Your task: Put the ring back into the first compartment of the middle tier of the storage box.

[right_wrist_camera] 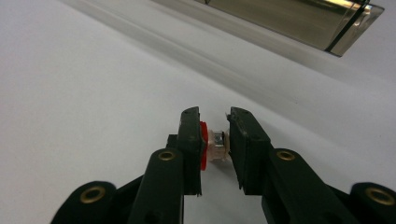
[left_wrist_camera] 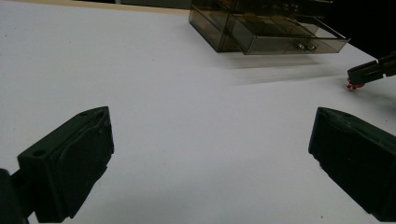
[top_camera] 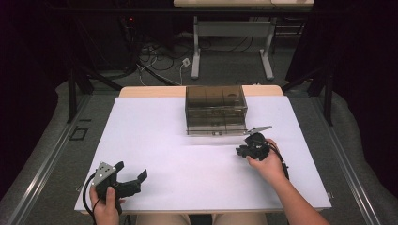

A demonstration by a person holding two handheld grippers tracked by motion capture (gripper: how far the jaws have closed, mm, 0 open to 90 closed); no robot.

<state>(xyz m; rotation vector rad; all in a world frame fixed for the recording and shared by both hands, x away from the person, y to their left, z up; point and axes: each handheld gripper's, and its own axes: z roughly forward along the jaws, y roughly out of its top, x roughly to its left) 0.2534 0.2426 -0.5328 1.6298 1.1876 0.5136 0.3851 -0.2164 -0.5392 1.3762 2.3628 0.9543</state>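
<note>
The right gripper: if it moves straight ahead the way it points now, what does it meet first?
Probably the open drawer of the smoky plastic drawer box. The right gripper, shut on a small red-and-white part, points there over bare tabletop; depth is uncertain.

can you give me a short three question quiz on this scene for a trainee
1. True or false: the left hand-held gripper is open and holds nothing.
2. What does the right hand-held gripper pinch? A) small red and pale spool B) metal spoon C) blue cloth
3. Fill in: the bottom drawer of the smoky transparent plastic drawer box on the white table is pulled ____.

Key: 1 true; 2 A, the small red and pale spool; 3 out.
</note>
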